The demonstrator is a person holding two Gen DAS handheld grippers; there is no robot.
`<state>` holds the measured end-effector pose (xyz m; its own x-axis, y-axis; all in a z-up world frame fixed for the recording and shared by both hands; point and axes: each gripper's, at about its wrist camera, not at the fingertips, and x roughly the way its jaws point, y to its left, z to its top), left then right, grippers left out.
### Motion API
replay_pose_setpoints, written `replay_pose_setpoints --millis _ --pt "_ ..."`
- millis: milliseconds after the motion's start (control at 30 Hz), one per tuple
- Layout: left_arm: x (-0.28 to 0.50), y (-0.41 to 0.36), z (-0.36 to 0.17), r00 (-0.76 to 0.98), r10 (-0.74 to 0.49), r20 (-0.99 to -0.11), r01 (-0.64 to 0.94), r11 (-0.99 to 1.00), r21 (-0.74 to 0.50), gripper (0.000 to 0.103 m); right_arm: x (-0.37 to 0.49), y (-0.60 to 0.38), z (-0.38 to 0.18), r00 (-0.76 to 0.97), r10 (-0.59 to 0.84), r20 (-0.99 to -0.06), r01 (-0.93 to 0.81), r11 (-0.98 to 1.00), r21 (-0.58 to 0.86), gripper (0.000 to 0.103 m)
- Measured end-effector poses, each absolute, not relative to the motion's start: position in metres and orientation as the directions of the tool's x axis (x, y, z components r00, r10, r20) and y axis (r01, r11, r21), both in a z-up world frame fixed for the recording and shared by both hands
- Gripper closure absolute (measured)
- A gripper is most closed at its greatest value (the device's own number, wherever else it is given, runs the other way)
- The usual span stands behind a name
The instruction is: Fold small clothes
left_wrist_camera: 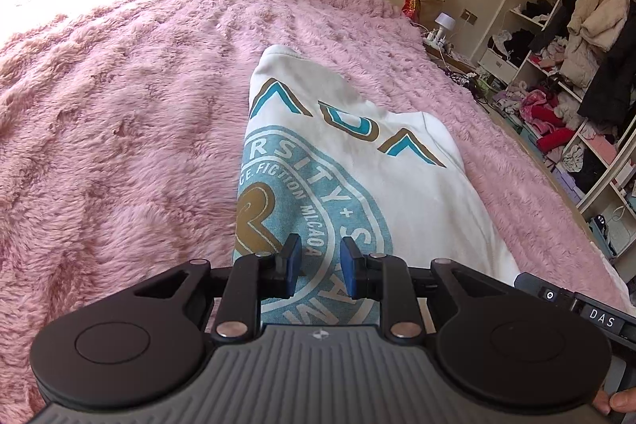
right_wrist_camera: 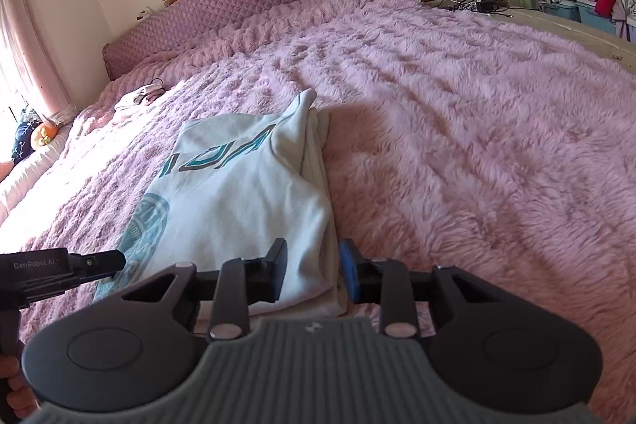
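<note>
Your white tee (left_wrist_camera: 369, 161) is already folded into a long strip on the pink blanket (left_wrist_camera: 119, 106), so imo you're btw folds. Left gripper (left_wrist_camera: 320, 267) hovers over the near hem, jaws apart, nothing pinched. Right gripper (right_wrist_camera: 313, 275) is at the right-hand corner, also apart, pads not on cloth. Next: pinch both near corners, fold twd the collar.

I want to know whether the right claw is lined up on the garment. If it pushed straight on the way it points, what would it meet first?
Probably the white shirt's folded right edge, just ahead of the right claw; depth is unclear.
</note>
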<state>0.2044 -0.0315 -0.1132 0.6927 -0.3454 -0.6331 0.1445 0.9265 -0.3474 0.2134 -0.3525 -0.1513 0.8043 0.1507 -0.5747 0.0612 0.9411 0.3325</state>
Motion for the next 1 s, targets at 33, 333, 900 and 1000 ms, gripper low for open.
replay_pose_setpoints --millis 33,333,900,1000 --pt "0.205 -0.033 -0.116 0.686 -0.339 -0.643 0.147 0.931 -0.334 0.075 0.215 -0.35 -0.152 0.799 0.162 -0.58 0.053 0.94 0.336 0.103" --pt "0.208 -0.031 -0.119 0.662 -0.348 -0.664 0.145 0.928 -0.342 0.075 0.203 -0.355 -0.127 0.816 0.16 -0.556 0.068 0.928 0.367 0.103" --pt "0.23 -0.034 -0.093 0.674 -0.367 -0.641 0.22 0.928 -0.301 0.061 0.228 -0.334 -0.117 0.838 0.169 -0.52 -0.041 0.968 0.248 0.087" --pt "0.256 -0.038 -0.088 0.675 -0.365 -0.641 0.244 0.931 -0.272 0.061 0.26 -0.325 -0.106 0.846 0.203 -0.493 -0.099 0.969 0.228 0.087"
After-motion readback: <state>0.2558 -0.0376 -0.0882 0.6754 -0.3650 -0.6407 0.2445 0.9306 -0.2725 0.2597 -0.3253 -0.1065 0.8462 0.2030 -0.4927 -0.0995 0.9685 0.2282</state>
